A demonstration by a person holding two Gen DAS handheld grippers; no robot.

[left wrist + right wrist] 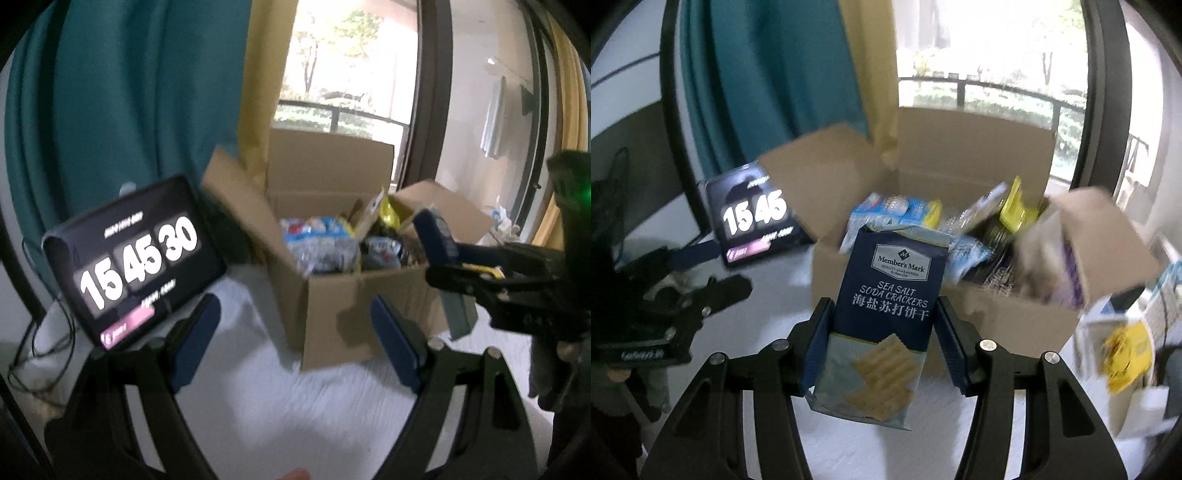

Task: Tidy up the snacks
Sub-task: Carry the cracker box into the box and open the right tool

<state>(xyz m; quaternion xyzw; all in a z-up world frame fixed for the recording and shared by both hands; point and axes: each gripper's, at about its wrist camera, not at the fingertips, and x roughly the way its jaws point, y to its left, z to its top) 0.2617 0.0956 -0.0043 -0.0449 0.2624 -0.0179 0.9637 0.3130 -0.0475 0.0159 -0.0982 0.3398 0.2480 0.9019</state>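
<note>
Cracker packet (886,295) sits upright, clamped between right gripper's (882,343) jaws.

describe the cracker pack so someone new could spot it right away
Find the open cardboard box on the white surface. Just in front of it, the right gripper holds the cracker pack upright. Unlike the packets inside, it is navy with "Sea Salt Soda Crackers" lettering.

Cracker pack (886,314) sits btwn right jaws; box (960,317) w/ snacks (897,210) just behind, clock (757,218) behind-left.
</note>
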